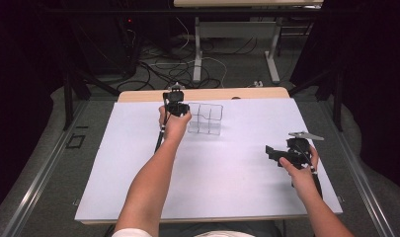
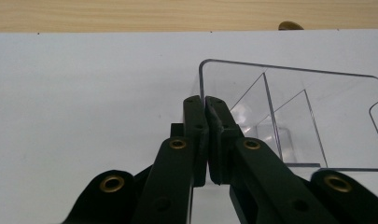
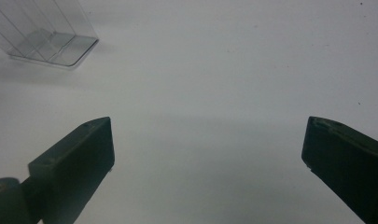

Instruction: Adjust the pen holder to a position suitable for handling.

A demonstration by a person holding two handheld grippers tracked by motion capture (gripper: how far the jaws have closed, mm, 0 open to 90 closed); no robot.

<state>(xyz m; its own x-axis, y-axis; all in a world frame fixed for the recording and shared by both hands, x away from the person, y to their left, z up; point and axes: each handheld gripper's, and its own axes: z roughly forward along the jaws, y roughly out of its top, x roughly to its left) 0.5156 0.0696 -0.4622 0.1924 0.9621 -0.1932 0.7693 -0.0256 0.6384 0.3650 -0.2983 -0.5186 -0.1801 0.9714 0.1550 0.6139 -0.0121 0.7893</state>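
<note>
So the left gripper (image 2: 206, 105) is pinched tight onto the near wall of a clear plastic organizer box (image 2: 294, 116), right at its corner, with both jaws pressed together and just the thin wall between them. In the high view that same left gripper (image 1: 177, 107) sits at the left edge of the clear plastic organizer box (image 1: 205, 118), which stands upright on the white sheet (image 1: 227, 163) toward the far side of the bench (image 1: 202, 94), roughly in the middle. You can make out the dividers inside it, splitting it into compartments, and they look empty as far as I can tell through the plastic. The right gripper (image 1: 274, 153) is well apart from the box, over at the right side of the sheet and nearer the person, held in the right hand (image 1: 299, 168). Its jaws are spread wide with nothing between them, just the bare white sheet (image 3: 205, 116) underneath, and a corner of the box (image 3: 51, 37) shows farther off at the top left of the right gripper view. Beyond the bench there's a tangle of cables (image 1: 163, 69) on the floor.
</note>
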